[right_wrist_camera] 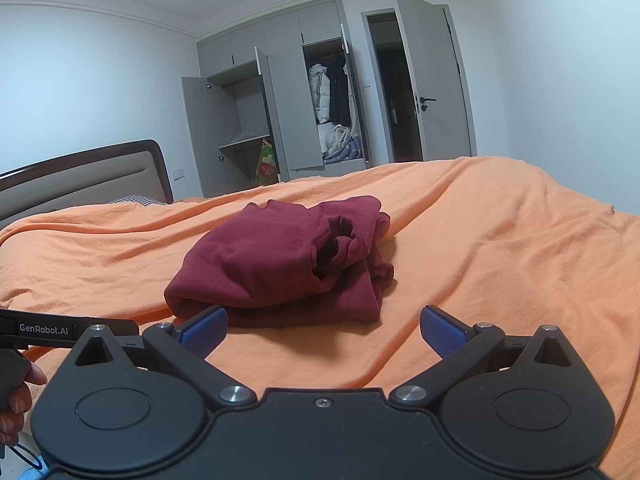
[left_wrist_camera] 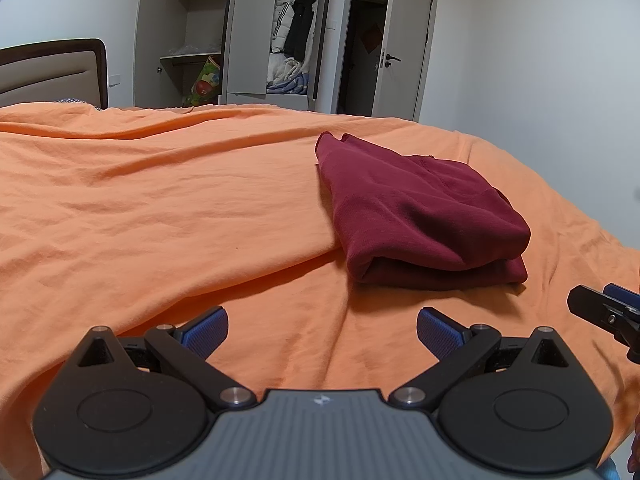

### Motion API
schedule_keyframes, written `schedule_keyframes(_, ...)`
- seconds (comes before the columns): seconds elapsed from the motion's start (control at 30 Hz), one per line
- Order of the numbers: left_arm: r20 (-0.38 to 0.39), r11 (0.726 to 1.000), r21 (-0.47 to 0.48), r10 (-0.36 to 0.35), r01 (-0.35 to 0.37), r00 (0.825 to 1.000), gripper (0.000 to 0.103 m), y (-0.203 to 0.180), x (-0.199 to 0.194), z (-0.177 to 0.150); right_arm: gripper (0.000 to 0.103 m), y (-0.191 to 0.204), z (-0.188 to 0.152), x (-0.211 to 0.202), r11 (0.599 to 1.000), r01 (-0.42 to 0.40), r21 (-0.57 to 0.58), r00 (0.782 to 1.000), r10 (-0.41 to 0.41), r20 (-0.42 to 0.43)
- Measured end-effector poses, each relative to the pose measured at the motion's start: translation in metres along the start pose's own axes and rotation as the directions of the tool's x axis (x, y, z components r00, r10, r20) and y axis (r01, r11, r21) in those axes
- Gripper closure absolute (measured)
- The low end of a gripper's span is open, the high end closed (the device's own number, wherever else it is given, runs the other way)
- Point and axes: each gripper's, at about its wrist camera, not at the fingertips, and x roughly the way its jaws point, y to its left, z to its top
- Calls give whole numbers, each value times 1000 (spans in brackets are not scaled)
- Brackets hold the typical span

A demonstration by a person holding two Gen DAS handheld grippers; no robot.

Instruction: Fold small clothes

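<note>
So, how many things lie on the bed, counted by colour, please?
Dark red folded fleece garment: 1
Orange cotton bed sheet: 1
Total: 2
Both the left gripper and the right gripper are open and empty.

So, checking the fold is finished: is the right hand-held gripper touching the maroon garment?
Apart. The right wrist view shows the open right hand-held gripper short of the maroon garment.

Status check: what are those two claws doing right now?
Left claw open, empty. Right claw open, empty. Maroon garment folded on the orange bedsheet. Nothing in the way.
</note>
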Motion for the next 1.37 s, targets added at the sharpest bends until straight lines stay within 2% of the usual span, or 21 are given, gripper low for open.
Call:
schedule_keyframes(0.53,-5,1000,-16,-12,12,1000,0,3,1,1,1,0,-1,0,1000,1,6,1000,-1,-4)
schedule_keyframes(1.0,-33,998,-60,34,-36,999,0,11,5,3,1,2,-3,1,1000,5,13,1000,-5,-12)
schedule_keyframes(1.37,-57,996,-78,34,-39,998,0,14,10,2,1,0,-3,2,1000,5,17,1000,-5,-23)
